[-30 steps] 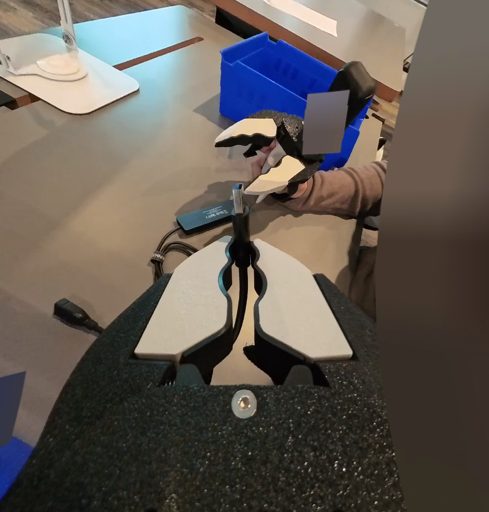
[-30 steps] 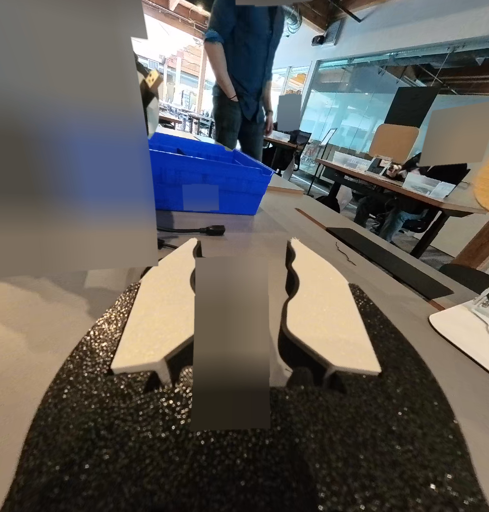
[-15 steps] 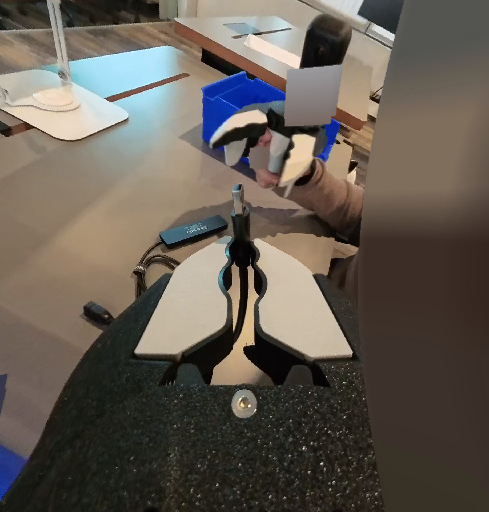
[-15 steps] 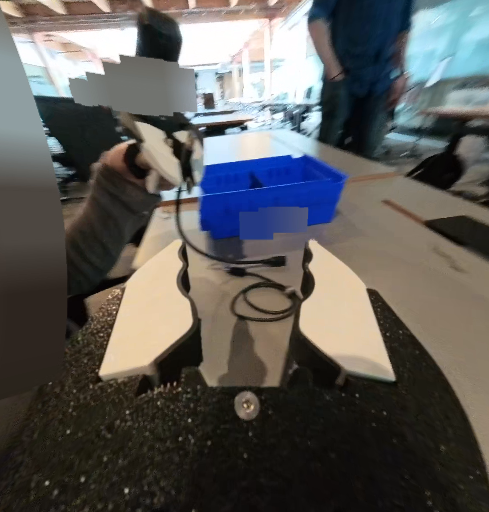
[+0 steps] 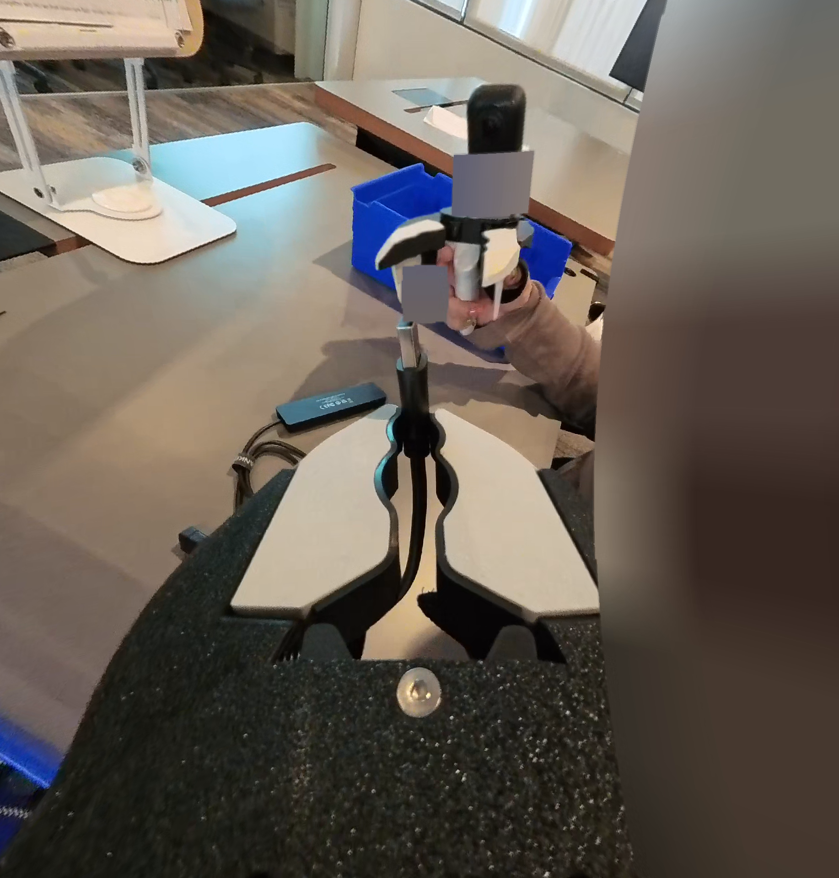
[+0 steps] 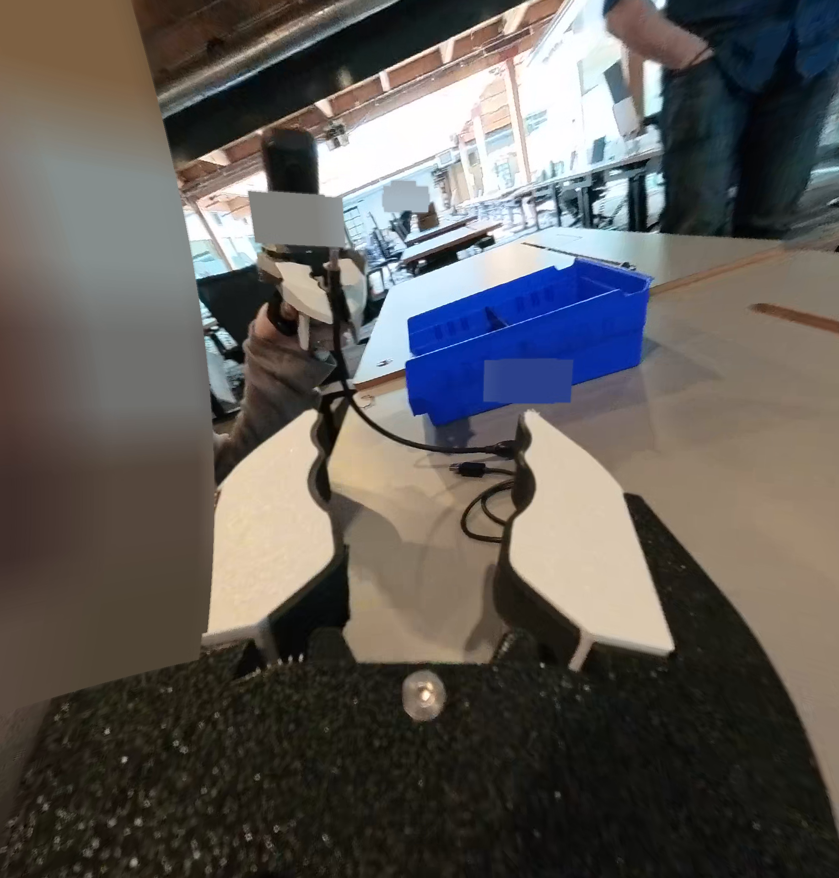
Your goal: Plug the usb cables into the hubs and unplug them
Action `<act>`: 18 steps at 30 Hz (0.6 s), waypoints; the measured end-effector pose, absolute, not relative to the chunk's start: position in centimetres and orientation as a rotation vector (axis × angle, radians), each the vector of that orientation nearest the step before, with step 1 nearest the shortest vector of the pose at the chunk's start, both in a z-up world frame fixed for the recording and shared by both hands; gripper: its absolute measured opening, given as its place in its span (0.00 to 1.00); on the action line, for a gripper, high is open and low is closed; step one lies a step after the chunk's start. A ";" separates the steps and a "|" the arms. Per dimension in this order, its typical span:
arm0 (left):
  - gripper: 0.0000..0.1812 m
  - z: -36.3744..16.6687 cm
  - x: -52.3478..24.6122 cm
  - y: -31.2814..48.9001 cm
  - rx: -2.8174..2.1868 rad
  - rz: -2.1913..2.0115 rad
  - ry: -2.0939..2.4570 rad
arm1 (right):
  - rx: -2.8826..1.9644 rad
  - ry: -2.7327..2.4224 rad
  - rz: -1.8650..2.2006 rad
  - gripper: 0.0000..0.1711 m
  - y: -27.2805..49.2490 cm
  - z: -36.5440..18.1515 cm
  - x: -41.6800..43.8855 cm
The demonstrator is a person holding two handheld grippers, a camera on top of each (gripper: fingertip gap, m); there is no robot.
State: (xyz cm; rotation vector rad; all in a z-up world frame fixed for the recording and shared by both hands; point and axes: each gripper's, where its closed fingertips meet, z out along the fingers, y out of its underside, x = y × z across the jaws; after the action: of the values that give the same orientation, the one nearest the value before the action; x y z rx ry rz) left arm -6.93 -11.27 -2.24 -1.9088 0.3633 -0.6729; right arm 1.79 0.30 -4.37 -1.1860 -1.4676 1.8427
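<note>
My left gripper (image 5: 415, 427) is shut on a black USB cable (image 5: 412, 522), held above the table with its metal plug (image 5: 408, 344) pointing up and away. A flat black hub (image 5: 332, 404) lies on the table just beyond the fingers, its bundled lead (image 5: 258, 458) to the left. My right gripper (image 6: 422, 423) is open and empty above the table. It also shows in the left wrist view (image 5: 448, 256), raised beyond the plug. In the right wrist view the left gripper (image 6: 313, 285) holds the cable (image 6: 384, 432), which hangs down to the table.
A blue divided bin (image 5: 394, 209) (image 6: 527, 332) stands on the grey table (image 5: 146, 356) behind the hub. A white stand base (image 5: 113, 204) is at the far left. A loose connector (image 6: 470, 469) and a cable loop (image 6: 484, 518) lie near the right fingers. A person (image 6: 741, 119) stands behind the table. There is about 15 centimeters between the tips of the two grippers. Measured from the fingertips, the flat black hub (image 5: 332, 404) is 15 centimeters or so from the right gripper and 25 centimeters from the left.
My left gripper has risen and tilted back, still holding the cable. My right gripper has swung left to face the left gripper, risen, and opened wider.
</note>
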 end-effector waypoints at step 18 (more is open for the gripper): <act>0.05 -2.1 -7.6 -12.0 -1.902 -0.688 0.351 | -1.225 -1.599 1.807 0.41 -1.1 -6.5 1.1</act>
State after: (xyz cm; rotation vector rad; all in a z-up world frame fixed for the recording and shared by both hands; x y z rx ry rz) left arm -7.55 -11.97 -2.06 -1.9020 0.3505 -0.6879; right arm 1.14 -1.12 -6.49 -1.2249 -1.5988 1.8066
